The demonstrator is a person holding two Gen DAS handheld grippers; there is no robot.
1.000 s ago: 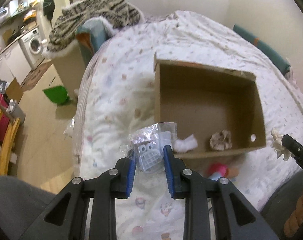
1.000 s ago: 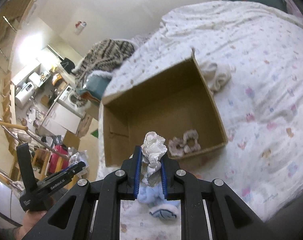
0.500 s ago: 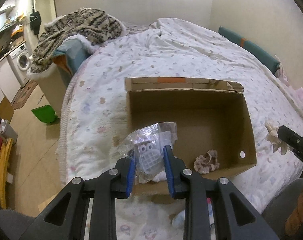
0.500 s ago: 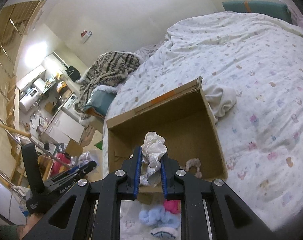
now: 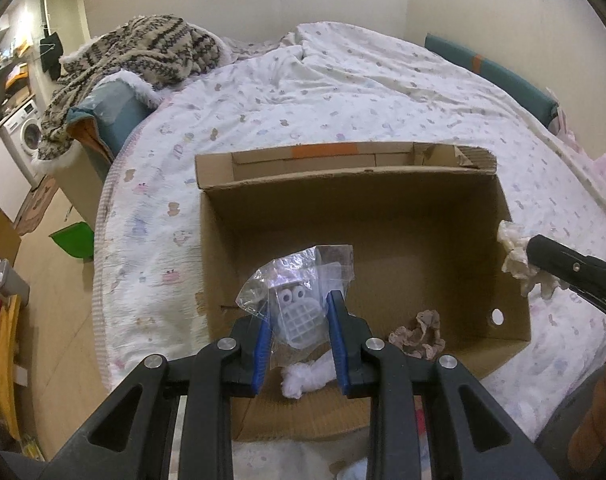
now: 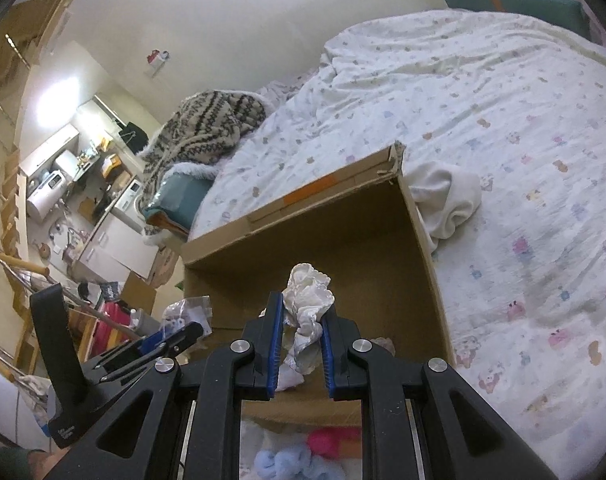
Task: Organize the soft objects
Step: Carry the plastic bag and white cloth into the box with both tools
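Patterned bedding carries the cardboard box, above which the left tool clenches a bagged toy and the right tool a white scrunchie; released early, either could catch the box's near wall.

No legible txt; tiny print on left hand-held gripper too blurry.

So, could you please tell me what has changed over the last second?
Both grippers came forward over the box: the left gripper brought its bagged toy above the box floor, the right gripper its white scrunchie. Neither let go. The beige scrunchie and white puff inside stayed put.
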